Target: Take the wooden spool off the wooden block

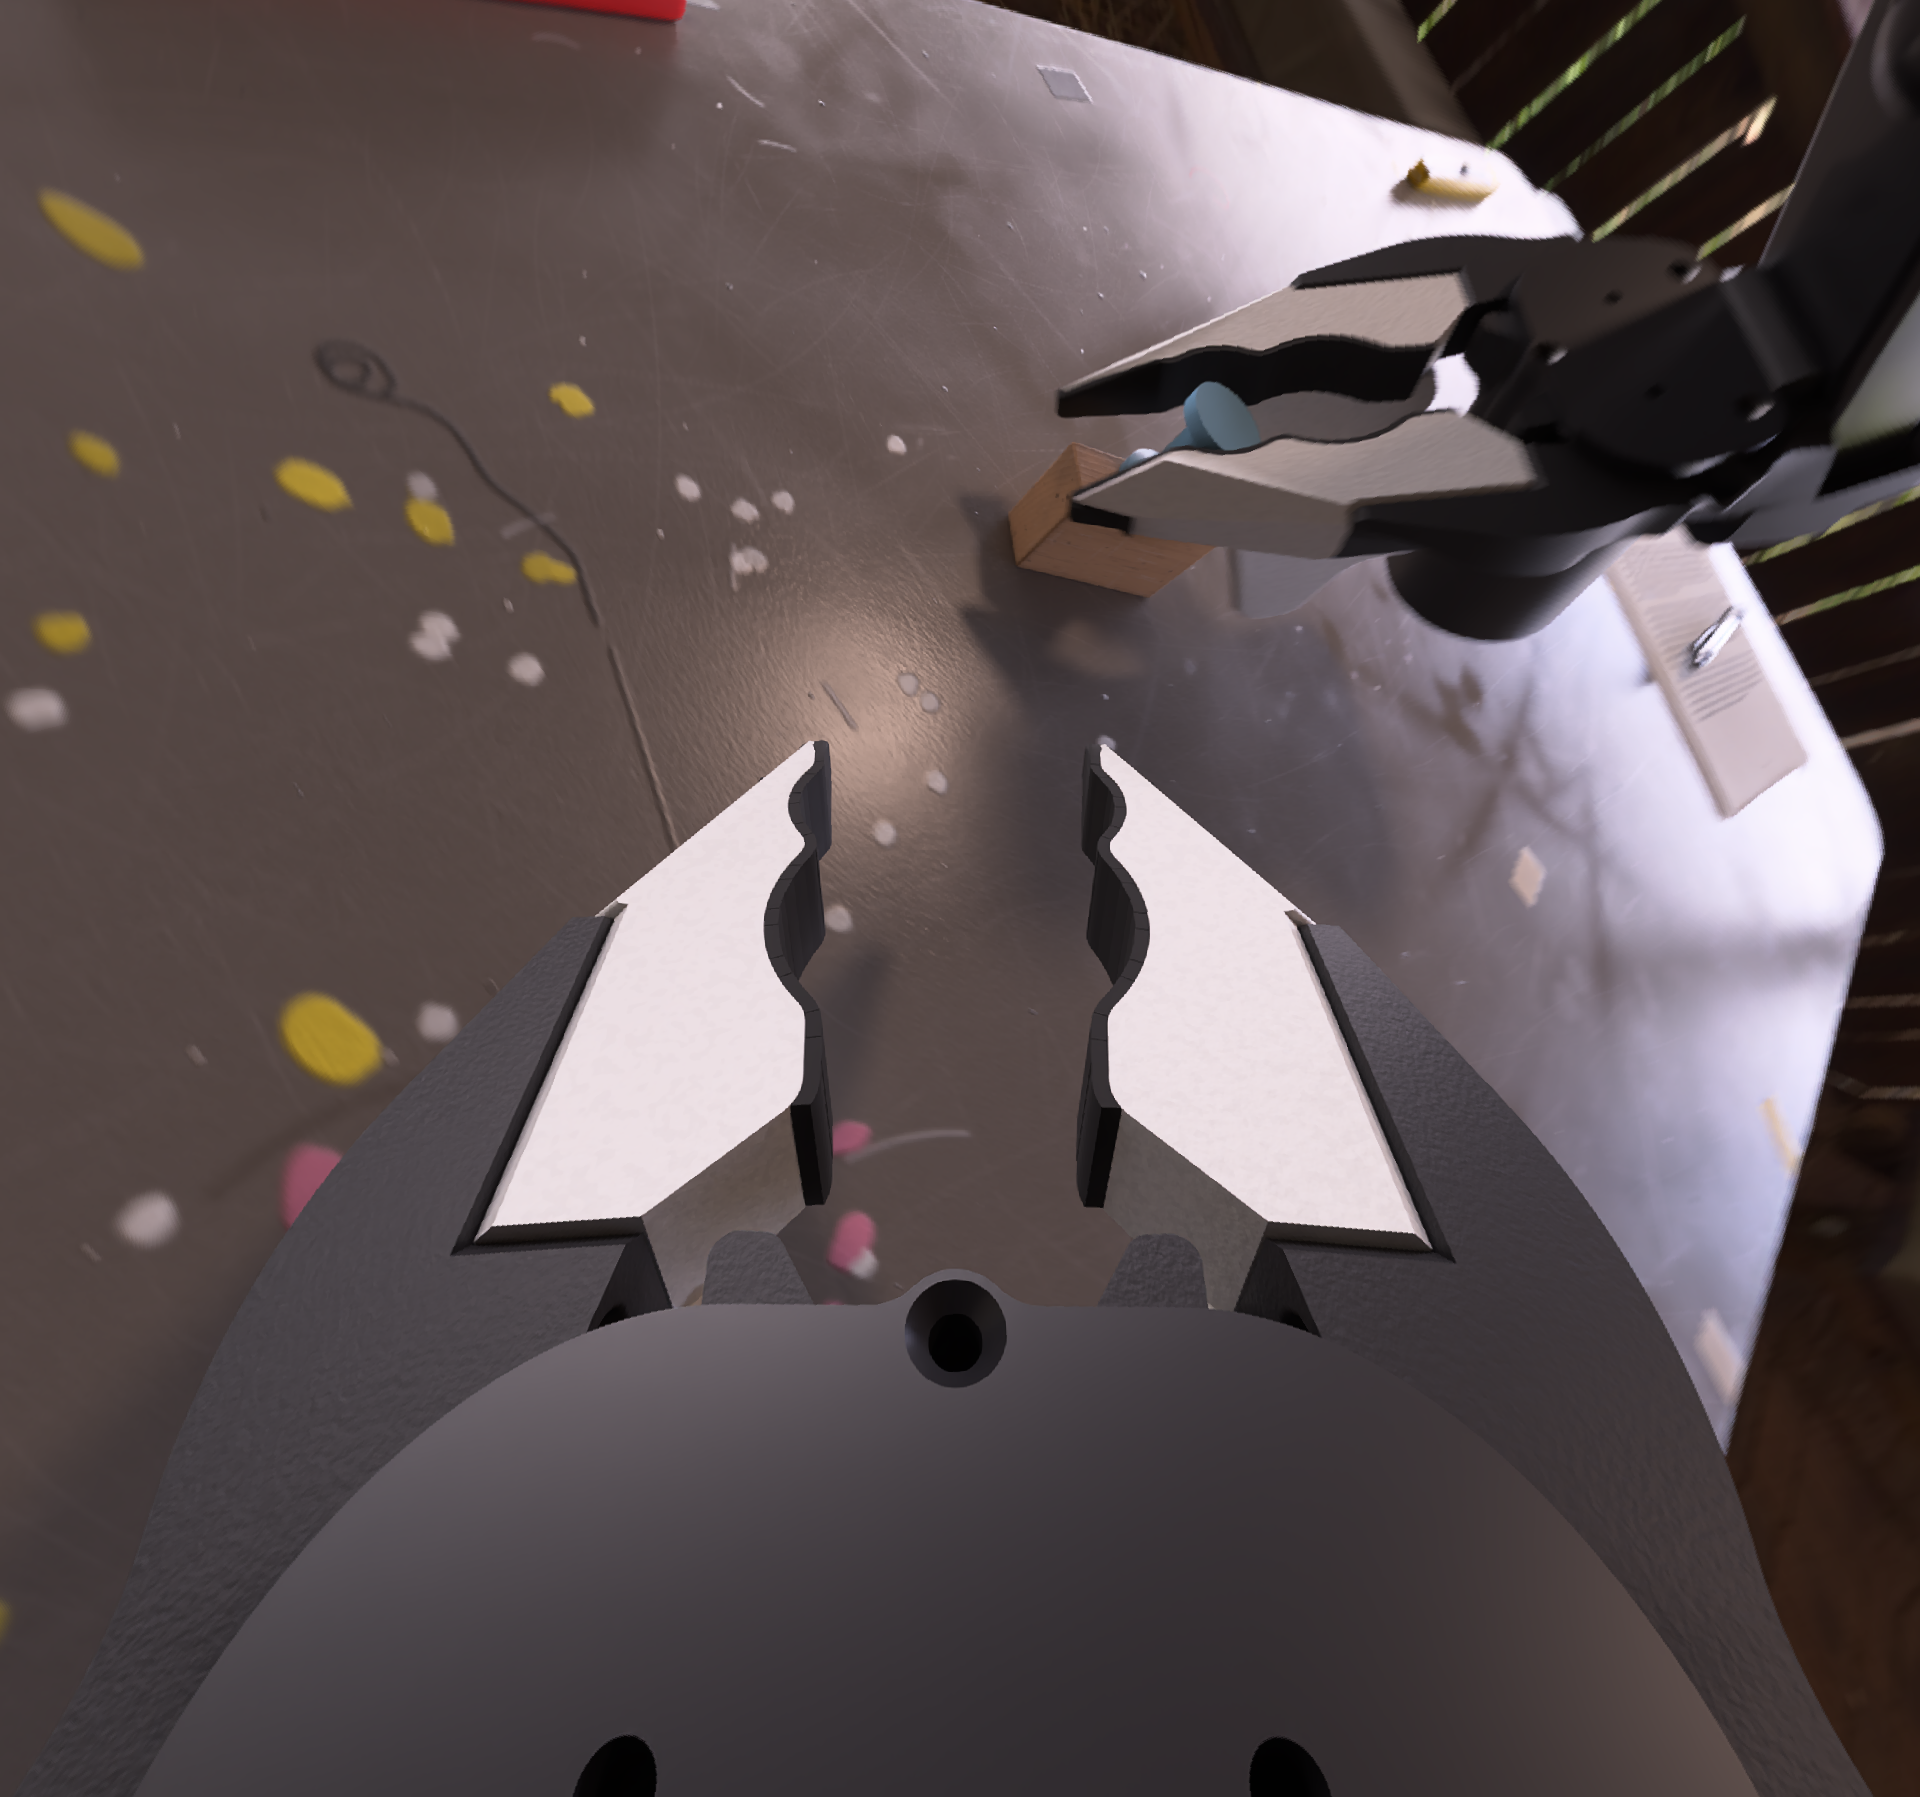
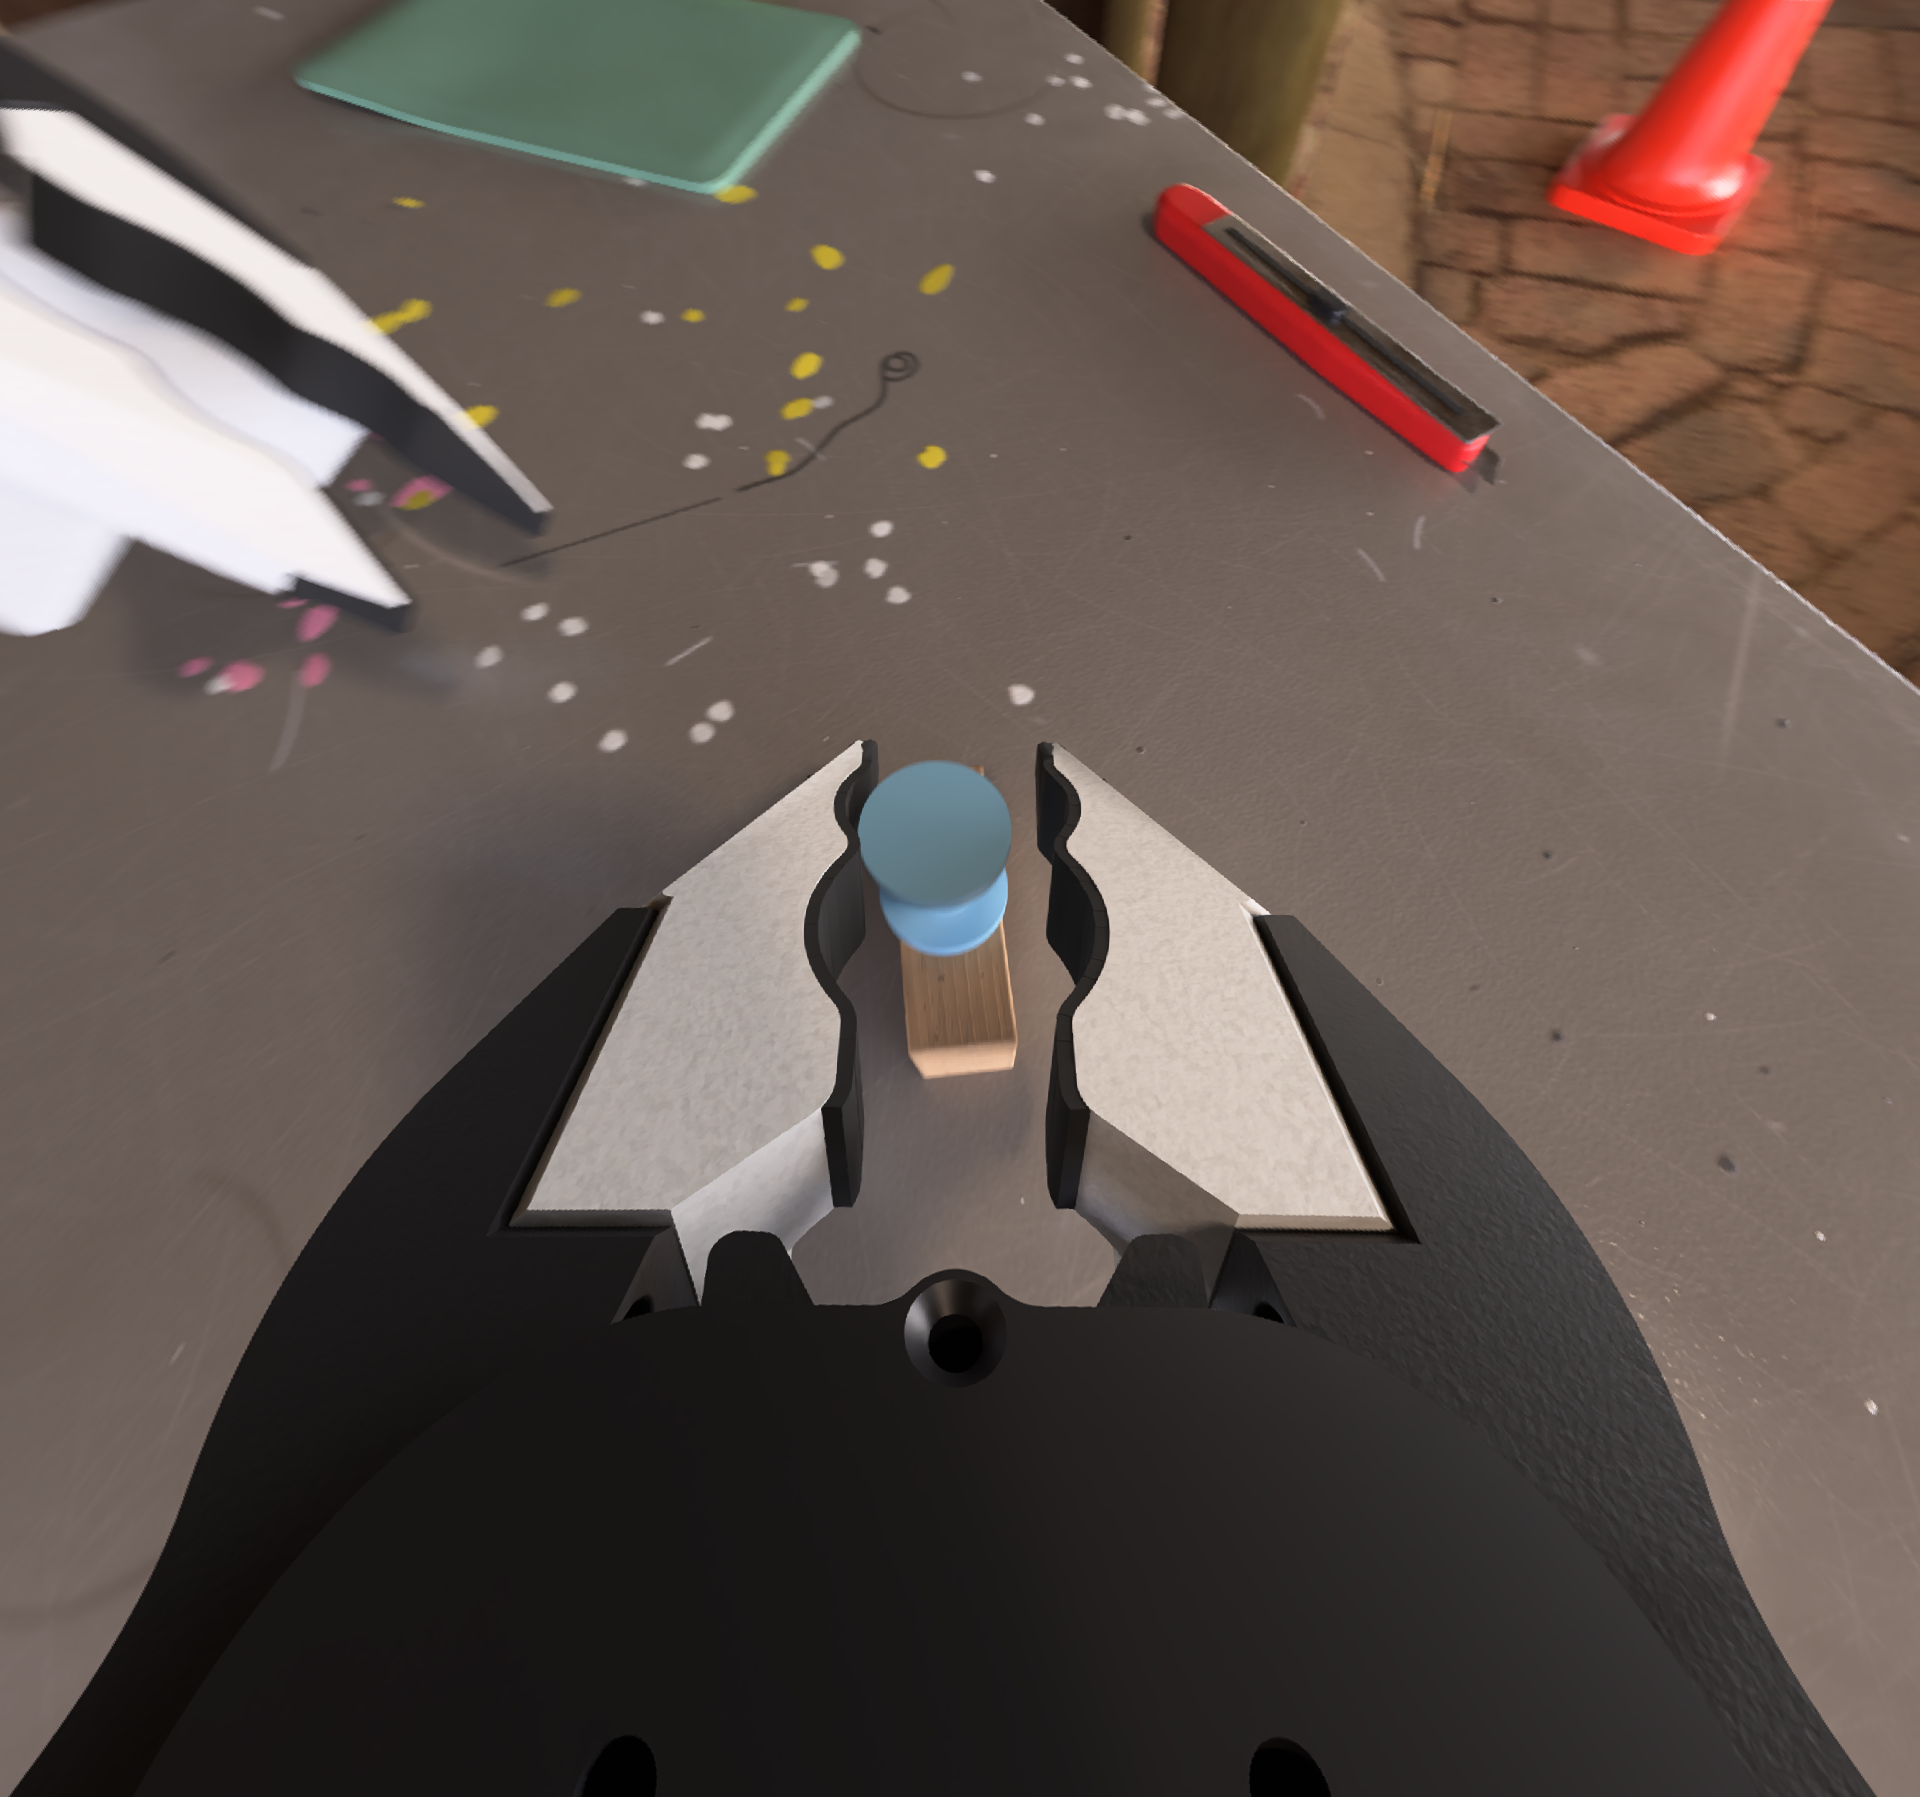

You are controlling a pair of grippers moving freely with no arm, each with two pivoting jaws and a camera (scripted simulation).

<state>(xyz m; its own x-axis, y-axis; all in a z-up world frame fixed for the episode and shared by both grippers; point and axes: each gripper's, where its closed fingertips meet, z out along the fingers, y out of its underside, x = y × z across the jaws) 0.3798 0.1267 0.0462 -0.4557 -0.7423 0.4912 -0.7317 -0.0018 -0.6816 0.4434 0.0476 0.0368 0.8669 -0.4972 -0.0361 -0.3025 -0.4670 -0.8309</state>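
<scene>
While the right gripper [image 2: 954, 760] waits with its fingers apart around the blue spool [image 2: 935, 848], nothing is pinched yet. That spool stands on the wood block [image 2: 961, 1015], ready to lift. At ten o'clock, the left gripper [image 1: 956, 760] hangs open, empty. No boxes or bowls show on the table [image 2: 1351, 812].

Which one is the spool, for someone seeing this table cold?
On the grey paint-speckled table, find the small pale wooden block lying between the fingers of the open right gripper. The spool stands upright on that block: it is the only blue, round thing, with a wide flat cap.
</scene>
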